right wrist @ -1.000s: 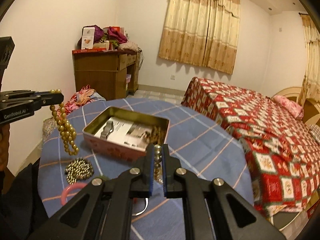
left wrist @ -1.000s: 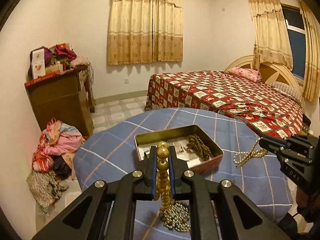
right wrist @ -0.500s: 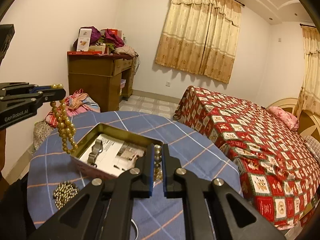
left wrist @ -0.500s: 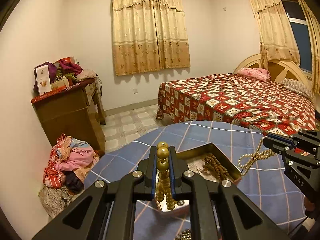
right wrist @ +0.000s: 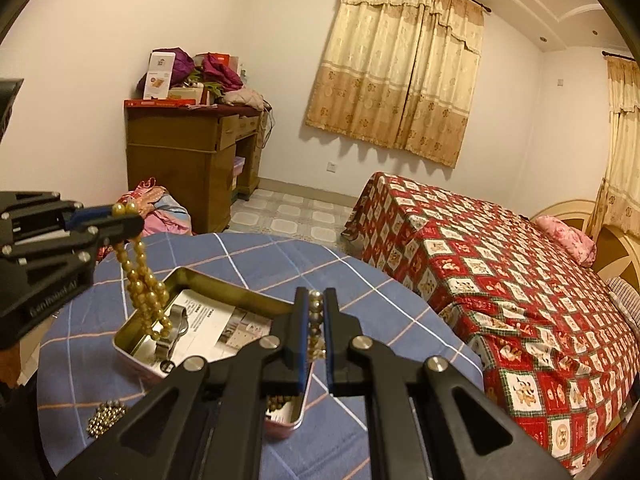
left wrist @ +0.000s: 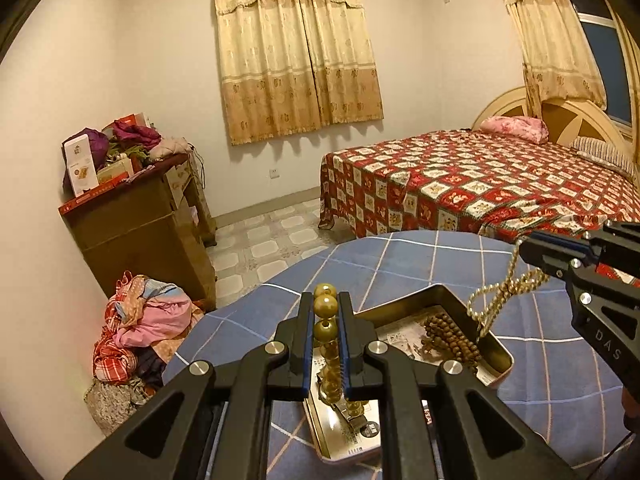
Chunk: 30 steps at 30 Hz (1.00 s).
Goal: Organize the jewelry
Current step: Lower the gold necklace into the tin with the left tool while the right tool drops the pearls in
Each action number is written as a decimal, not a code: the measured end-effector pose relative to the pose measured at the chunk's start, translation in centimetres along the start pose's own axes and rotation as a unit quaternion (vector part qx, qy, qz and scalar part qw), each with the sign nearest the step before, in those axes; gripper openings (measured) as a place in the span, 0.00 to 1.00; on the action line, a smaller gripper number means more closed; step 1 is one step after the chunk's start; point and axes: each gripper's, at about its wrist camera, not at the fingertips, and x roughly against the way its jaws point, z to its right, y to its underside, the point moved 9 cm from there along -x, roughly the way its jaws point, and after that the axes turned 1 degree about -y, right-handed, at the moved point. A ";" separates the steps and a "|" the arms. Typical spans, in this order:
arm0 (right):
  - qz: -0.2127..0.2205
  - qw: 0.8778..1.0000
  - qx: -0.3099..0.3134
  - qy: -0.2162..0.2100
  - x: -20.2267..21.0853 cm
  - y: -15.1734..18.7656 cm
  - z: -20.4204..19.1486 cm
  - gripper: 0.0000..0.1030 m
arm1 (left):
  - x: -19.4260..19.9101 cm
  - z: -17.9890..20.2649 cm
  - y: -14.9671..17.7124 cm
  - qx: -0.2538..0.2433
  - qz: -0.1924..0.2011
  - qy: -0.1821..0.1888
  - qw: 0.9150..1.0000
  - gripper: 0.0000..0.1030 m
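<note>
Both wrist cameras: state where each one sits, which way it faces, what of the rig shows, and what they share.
Left wrist: on the left gripper, looking forward and down over the blue checked table at the open tin; its fingers clamp a large-bead gold strand; the right gripper shows at right.
Right wrist: on the right gripper, same heading; its fingers clamp a small-bead chain; the left gripper shows at left.
Shared: tin, table, bed, curtain.
</note>
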 end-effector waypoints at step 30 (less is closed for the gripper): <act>-0.074 0.997 -0.001 -0.005 -6.8 2.8 -2.0 0.08 | -7.0 0.2 4.5 -0.015 -0.074 -0.013 0.997 0.09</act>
